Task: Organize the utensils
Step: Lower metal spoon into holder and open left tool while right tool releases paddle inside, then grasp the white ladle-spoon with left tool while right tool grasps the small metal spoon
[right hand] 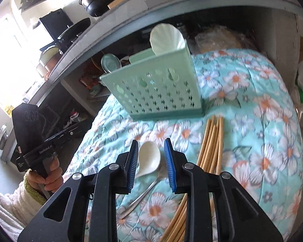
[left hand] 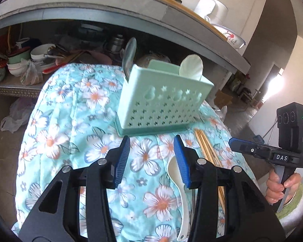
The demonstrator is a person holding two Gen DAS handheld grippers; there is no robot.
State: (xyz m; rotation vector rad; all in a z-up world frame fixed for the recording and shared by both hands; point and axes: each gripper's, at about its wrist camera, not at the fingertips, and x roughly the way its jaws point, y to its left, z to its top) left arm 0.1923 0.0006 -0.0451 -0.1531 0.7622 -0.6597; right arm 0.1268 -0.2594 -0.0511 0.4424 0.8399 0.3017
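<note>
My left tongs (left hand: 151, 159) hung over the flowered quilt (left hand: 70, 121) with their blue pads apart and nothing clamped between them; only cloth showed in the gap. The mint utensil holder (left hand: 161, 98) stood just beyond the fingertips, on the quilt, with its perforated front wall facing me. Two utensils stood in the holder: a metal spoon (left hand: 129, 54) at its left end and a white scalloped spoon (left hand: 192, 66) at its right end, both bowl up. A white ceramic spoon (left hand: 176, 181) lay loose on the quilt, partly hidden behind the right-hand finger of the left tongs, and a bundle of wooden chopsticks (left hand: 207, 151) lay just to the right of it, its far ends near the base of the holder. My right tongs (right hand: 151, 159) were likewise apart and clamped on nothing. In the right wrist view the bowl of the white ceramic spoon (right hand: 149, 157) sat between the two blue pads, and I could not tell whether the left pad touched it. A second metal spoon (right hand: 143, 193) lay on the quilt beside the white one, its handle running toward me. The wooden chopsticks (right hand: 210, 141) lay to the right of these tongs. A grey concrete shelf (left hand: 131, 10) crossed behind the holder, with bowls (left hand: 38, 54) stored beneath it.
</note>
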